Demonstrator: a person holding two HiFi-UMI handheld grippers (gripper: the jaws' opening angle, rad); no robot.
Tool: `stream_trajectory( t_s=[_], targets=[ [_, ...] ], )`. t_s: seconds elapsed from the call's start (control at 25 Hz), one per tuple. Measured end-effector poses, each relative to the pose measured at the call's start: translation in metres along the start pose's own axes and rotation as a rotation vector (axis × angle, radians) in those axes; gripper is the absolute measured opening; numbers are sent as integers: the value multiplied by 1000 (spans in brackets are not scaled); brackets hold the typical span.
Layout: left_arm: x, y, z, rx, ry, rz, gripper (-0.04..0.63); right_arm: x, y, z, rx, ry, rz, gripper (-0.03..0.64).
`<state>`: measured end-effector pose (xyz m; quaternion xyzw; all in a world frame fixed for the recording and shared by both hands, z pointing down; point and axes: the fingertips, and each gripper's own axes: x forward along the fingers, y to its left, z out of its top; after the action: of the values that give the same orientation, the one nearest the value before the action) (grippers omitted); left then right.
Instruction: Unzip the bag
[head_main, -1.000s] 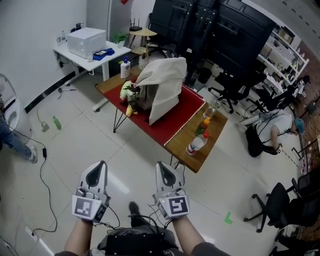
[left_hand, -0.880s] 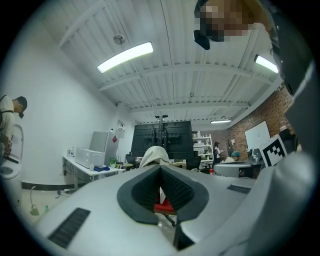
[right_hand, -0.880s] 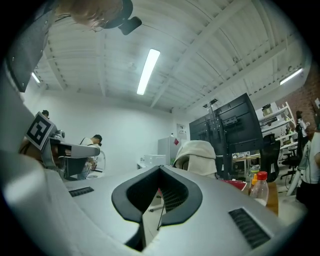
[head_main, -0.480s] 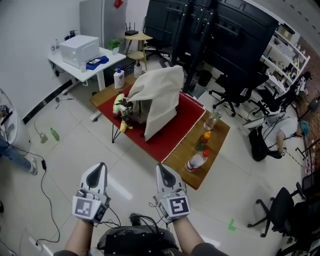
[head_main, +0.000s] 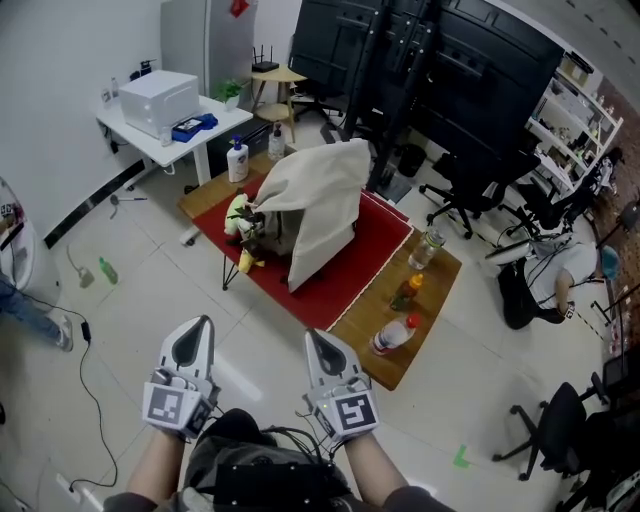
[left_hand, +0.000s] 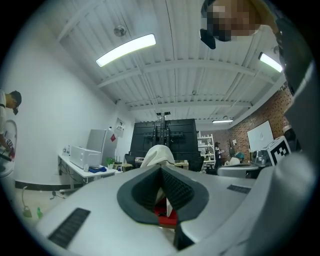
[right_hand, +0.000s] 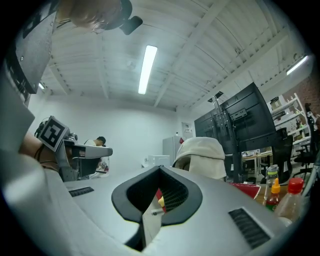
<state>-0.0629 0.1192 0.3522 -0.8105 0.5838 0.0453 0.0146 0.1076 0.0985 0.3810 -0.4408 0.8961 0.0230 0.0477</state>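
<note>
A cream cloth bag stands slumped on a red cloth spread over a low wooden table across the floor. Both grippers are held close to the person's body, well short of the table. The left gripper and the right gripper are both shut with nothing between their jaws. In the left gripper view the bag shows far off above the tip of the left gripper. In the right gripper view the bag rises beyond the right gripper.
Three bottles stand on the table's bare wooden end. Toys and bananas lie beside the bag. A white desk with a printer stands at the back left. Office chairs, a seated person and a floor cable surround the area.
The table and bag have come slightly nearer and lower in the head view. Both grippers stay shut in front of the body.
</note>
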Motion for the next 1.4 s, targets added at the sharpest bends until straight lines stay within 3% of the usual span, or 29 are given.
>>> stream_trajectory(
  t_s=[0.24, 0.4, 0.68, 0.88, 1.12, 1.4],
  targets=[
    [35, 23, 0, 17, -5, -32, 32, 35, 0, -4, -2, 10, 21, 17],
    [73, 51, -17, -17, 9, -48, 32, 77, 3, -14, -95, 63, 38, 17],
    [157, 101, -50, 16, 73, -154, 32, 188, -26, -46, 6, 57, 6, 17],
    [216, 151, -77, 7, 128, -170, 32, 274, -39, -85, 20, 178, -1, 17],
    [267, 188, -97, -12, 159, -198, 32, 343, -55, -122, 50, 250, -5, 18],
    [311, 208, -115, -23, 194, -249, 32, 398, -75, -161, 72, 336, 18, 127]
  ],
)
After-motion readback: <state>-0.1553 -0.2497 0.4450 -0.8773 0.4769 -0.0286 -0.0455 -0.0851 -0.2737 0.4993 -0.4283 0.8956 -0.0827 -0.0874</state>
